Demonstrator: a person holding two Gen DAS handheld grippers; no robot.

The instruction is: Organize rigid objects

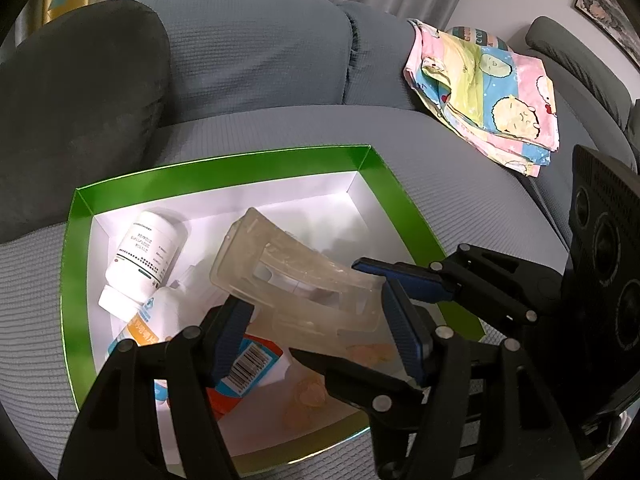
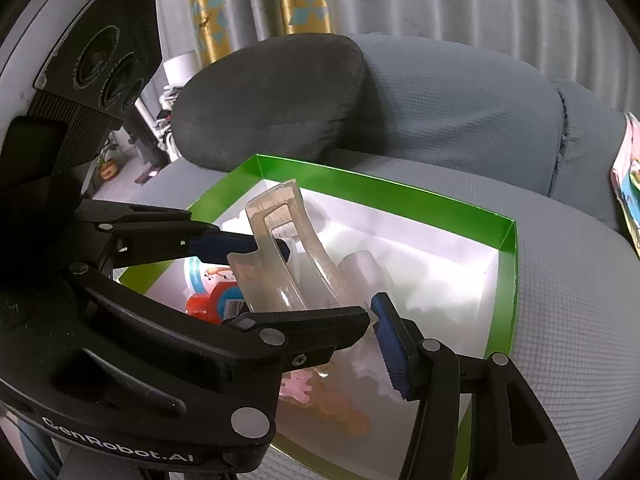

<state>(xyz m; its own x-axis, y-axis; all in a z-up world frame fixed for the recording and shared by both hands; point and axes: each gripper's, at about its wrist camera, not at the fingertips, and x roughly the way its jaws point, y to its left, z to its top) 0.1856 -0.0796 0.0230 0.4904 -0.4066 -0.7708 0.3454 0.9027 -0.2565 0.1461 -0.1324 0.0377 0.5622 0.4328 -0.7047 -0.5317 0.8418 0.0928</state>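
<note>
Takes in first the grey sofa [image 1: 260,60], widest of all, bearing a dark cushion [image 1: 80,100] at one end and a folded cartoon cloth [image 1: 492,92] well apart at the other. Finds next, on the seat, a green-rimmed box [image 1: 224,164] with a white floor, open at the top. Shows above that floor, tilted and lifted off it, a clear plastic piece [image 1: 288,268], curved and slotted, clamped across its width by the left gripper [image 1: 316,320] at a middling spread, one blue pad on each long edge. Shows the right gripper [image 1: 340,314] straddling the near end of the same piece, set narrower, one pad against the upper edge and the other finger underneath; cannot tell whether pressing or merely alongside. Lists, lower down on the box floor, a white bottle [image 1: 144,252] on its side, an orange-labelled bottle [image 1: 148,320] touching it, a red-capped container [image 2: 200,306] with a barcode just beside, then some small orange and pink bits [image 2: 340,408] near the front wall. Reads as the placing step, or perhaps a handover between grippers, with most things already boxed. Calls next for lowering the piece onto the bare far part of the floor, keeping off the bottles, then easing the jaws apart and lifting straight out without snagging the slots.
</note>
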